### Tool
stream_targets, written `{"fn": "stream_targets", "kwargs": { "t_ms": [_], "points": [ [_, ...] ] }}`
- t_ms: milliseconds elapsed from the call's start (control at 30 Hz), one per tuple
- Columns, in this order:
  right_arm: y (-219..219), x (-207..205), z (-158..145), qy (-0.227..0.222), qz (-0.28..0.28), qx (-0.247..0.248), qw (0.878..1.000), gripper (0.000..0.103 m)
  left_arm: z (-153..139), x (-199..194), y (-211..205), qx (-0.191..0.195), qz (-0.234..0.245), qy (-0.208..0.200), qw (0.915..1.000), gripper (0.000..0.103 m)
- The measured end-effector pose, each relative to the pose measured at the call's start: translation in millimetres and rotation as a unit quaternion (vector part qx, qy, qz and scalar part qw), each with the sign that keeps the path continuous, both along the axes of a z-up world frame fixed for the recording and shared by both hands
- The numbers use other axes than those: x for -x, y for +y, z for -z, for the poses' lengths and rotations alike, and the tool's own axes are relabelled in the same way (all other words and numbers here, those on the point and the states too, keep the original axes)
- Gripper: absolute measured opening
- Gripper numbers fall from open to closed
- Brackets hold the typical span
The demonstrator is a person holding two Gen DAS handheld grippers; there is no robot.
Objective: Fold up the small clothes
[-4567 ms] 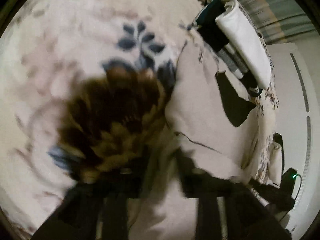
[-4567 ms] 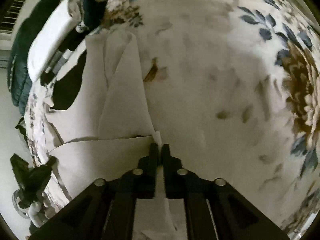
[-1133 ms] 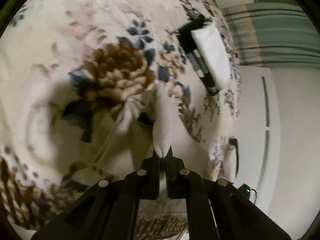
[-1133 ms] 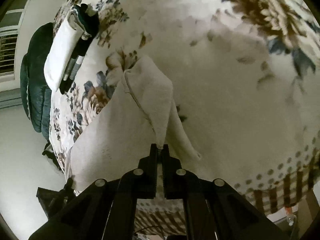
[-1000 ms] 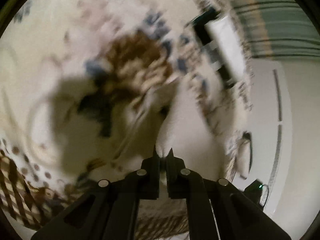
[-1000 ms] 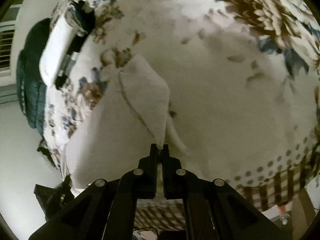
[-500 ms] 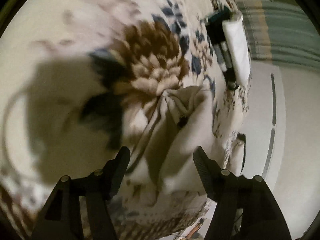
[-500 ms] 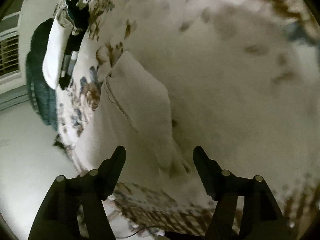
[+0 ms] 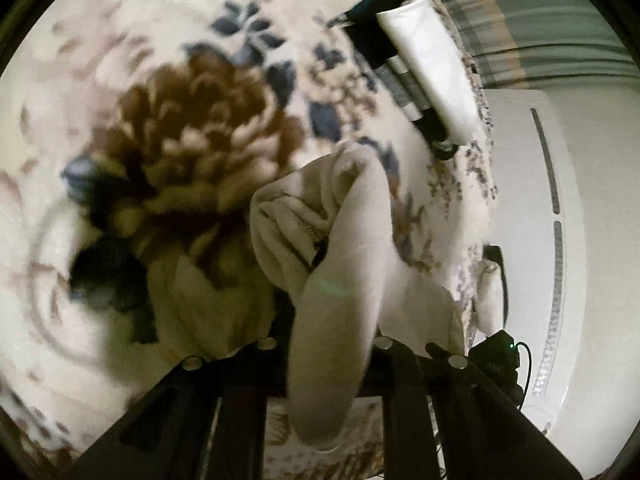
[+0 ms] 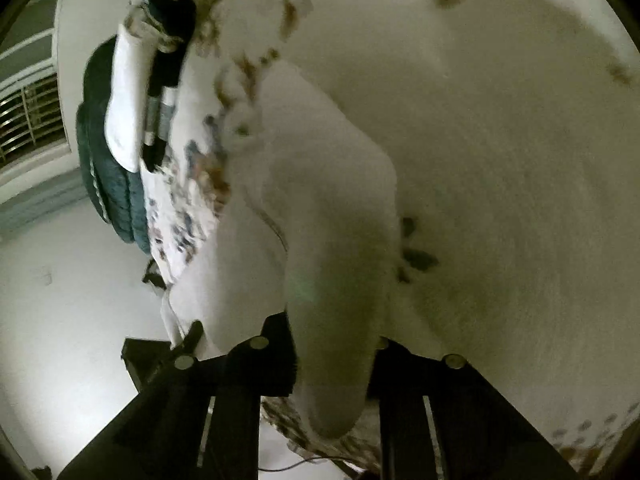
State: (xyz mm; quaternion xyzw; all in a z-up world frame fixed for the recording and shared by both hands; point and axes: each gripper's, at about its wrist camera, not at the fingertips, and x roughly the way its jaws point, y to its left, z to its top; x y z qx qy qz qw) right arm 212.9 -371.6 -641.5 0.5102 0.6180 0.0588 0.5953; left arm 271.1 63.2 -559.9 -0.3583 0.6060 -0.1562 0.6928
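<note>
Both the left gripper point(image 9: 326, 344) and right gripper point(image 10: 320, 344) are hanging with fingers wide around the cream garment point(image 9: 340, 248), which is lying bunched on the floral bed point(image 9: 180, 140), folding barely started.

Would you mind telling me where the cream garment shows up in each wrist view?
Left wrist: the cream garment fills centre to bottom, bunched, running down between the open claw's fingers.
Right wrist: it lies centre to lower left.
Shared landmark: the folded white cloth on the dark stack.
</note>
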Motion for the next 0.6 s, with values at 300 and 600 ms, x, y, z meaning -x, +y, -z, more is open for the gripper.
{"fn": "stream_targets", "kwargs": {
  "t_ms": [300,600],
  "points": [
    [10,-68,-108,-0.069,-0.028,0.041,0.996,0.015,-78,-76,-2,-0.001,0.014,-0.059,0.9982,0.012],
    [23,-247,-200,-0.178,-0.048,0.076,0.980,0.015,-149,-240,-12,-0.015,-0.003,-0.164,0.9864,0.012]
  ]
}}
